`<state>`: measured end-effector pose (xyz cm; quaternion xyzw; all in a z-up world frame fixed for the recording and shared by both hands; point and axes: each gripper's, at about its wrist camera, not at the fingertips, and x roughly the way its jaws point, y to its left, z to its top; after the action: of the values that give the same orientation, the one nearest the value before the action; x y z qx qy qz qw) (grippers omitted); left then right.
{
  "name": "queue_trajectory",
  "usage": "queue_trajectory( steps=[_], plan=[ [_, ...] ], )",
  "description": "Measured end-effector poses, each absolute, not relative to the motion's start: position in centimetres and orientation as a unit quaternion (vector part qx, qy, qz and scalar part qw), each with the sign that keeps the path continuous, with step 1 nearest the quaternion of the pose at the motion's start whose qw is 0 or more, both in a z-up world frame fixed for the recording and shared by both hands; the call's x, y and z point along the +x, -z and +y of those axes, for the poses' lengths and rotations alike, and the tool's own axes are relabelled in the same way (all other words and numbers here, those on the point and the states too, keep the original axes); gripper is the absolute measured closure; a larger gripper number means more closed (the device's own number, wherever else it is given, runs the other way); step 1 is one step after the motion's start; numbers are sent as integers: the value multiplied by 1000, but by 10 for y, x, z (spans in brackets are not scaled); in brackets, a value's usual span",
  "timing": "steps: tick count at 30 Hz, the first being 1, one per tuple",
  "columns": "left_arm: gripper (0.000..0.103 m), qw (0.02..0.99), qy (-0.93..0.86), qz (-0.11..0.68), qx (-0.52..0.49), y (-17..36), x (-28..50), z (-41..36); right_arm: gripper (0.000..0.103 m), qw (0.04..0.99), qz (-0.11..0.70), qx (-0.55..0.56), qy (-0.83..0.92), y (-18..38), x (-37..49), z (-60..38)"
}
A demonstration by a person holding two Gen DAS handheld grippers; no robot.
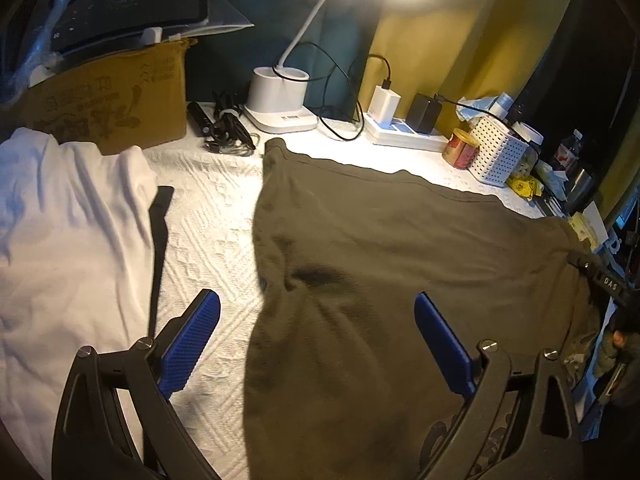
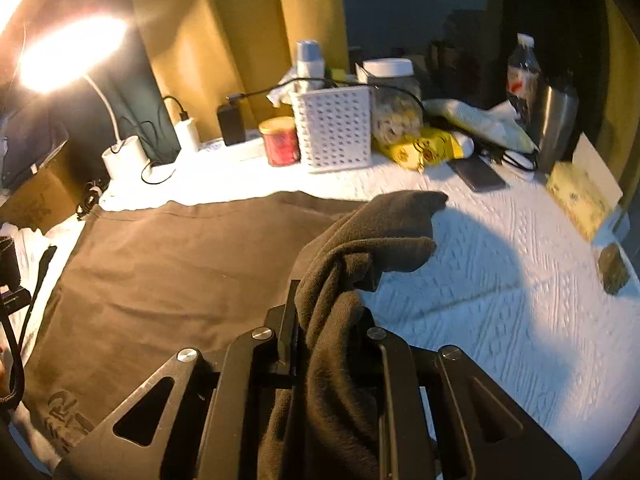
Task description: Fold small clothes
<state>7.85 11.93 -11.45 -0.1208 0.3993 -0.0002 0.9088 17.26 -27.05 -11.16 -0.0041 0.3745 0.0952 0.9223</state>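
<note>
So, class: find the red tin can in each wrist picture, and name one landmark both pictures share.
Left wrist view: the red tin can stands at the far right of the table, just left of the white perforated basket.
Right wrist view: the red tin can stands upper centre, again just left of the basket.
Shared landmark: the lit white desk lamp.

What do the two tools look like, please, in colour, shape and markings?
The left tool has black frames with triangular cut-outs, silver screws and two flat blue ribbed pads. The right tool has the same black frame and silver screws; its pads are hidden. In the left view its body carries white letters.
</note>
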Motion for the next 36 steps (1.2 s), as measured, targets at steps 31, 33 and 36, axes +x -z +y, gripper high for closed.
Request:
queue_trajectory(
  steps=[31, 33, 36],
  plan=[
    [6, 921, -20, 371, -117, 109, 34, 167, 89, 877, 377, -62, -292, 120, 142, -61],
    [6, 921, -26, 371, -118, 108, 30, 170, 89, 867, 385, -64, -309, 127, 139, -44],
    [6, 920, -35, 372, -120, 109, 25, 176, 88, 848, 415, -59, -325, 142, 140, -21]
  ],
)
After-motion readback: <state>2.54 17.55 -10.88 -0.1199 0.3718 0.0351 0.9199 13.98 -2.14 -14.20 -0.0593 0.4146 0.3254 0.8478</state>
